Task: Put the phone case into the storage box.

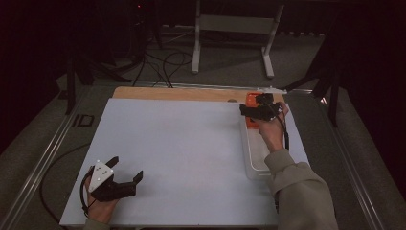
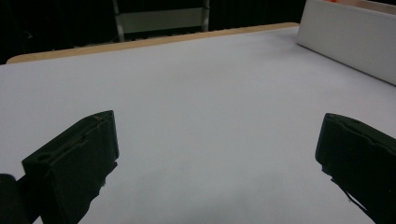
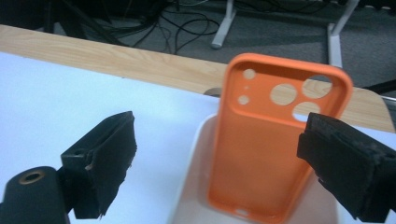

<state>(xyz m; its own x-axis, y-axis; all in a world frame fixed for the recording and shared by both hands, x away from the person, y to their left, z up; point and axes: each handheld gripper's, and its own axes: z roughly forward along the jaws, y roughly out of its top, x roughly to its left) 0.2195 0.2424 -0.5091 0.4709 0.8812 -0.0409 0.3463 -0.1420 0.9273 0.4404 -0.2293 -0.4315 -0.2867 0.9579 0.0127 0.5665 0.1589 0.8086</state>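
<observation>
An orange phone case (image 3: 261,144) with camera cut-outs leans in the far end of a white tray (image 1: 250,153); in the high view the case (image 1: 251,101) shows at the tray's far end. My right gripper (image 3: 224,163) is open, its jaws wide apart on either side of the case without touching it, hovering over the tray's far end (image 1: 258,111). My left gripper (image 1: 127,168) rests open near the front left of the white board (image 1: 182,143), with bare board (image 2: 210,140) between its jaws.
The tray's white wall (image 2: 350,37) stands at the right side of the board. A wooden strip (image 1: 182,93) runs along the far edge. Beyond the table are cables (image 1: 163,64) and a white stand (image 1: 234,33) on the floor.
</observation>
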